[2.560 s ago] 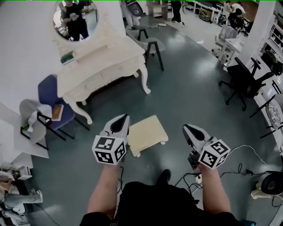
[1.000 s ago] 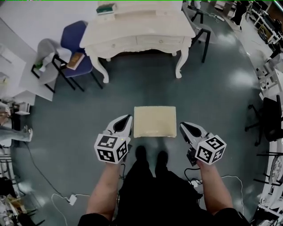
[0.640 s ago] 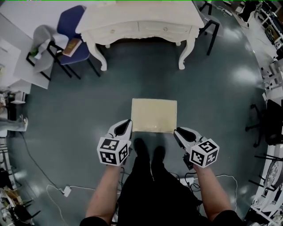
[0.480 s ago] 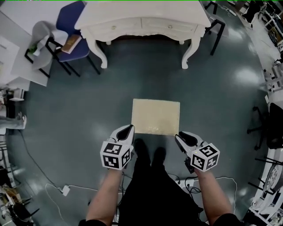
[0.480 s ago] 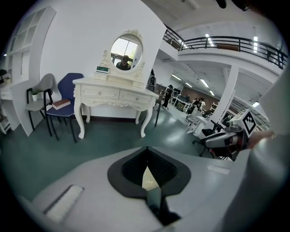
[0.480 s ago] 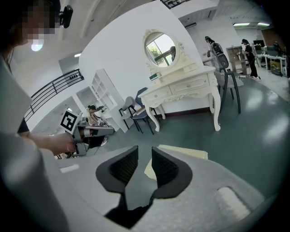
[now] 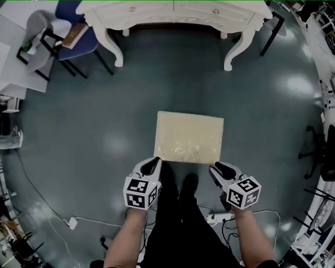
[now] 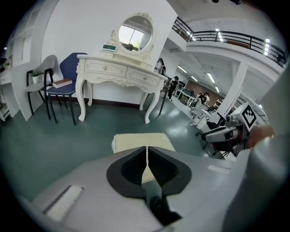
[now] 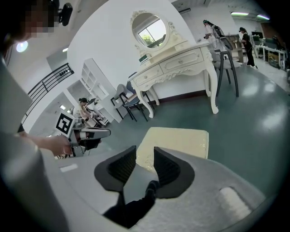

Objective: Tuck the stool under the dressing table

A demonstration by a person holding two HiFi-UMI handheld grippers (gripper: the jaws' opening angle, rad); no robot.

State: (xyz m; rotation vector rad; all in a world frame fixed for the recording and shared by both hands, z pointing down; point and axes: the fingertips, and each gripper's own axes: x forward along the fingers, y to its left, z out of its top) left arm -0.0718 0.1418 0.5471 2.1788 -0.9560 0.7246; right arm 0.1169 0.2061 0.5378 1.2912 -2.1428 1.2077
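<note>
The cream stool (image 7: 189,137) stands on the dark floor, well short of the white dressing table (image 7: 172,10) at the top of the head view. My left gripper (image 7: 153,163) is at the stool's near left corner, with jaws shut and nothing in them. My right gripper (image 7: 216,168) is at the near right corner; its jaws are opening and the gap is empty. Neither touches the stool. The left gripper view looks over the left gripper (image 8: 147,152) at the stool (image 8: 136,141) and table (image 8: 118,72). The right gripper view looks over the right gripper (image 9: 145,154) at the stool (image 9: 176,140).
A blue chair (image 7: 73,31) and a grey chair (image 7: 36,26) stand left of the table, and a black stool (image 7: 272,26) to its right. Cables with a plug (image 7: 73,222) lie on the floor at near left. The person's shoes (image 7: 178,183) are just behind the stool.
Both grippers have sunk toward the floor and closed in on the stool's near corners. The head view has dropped and tilted down, so the stool looks larger and the table has slid up.
</note>
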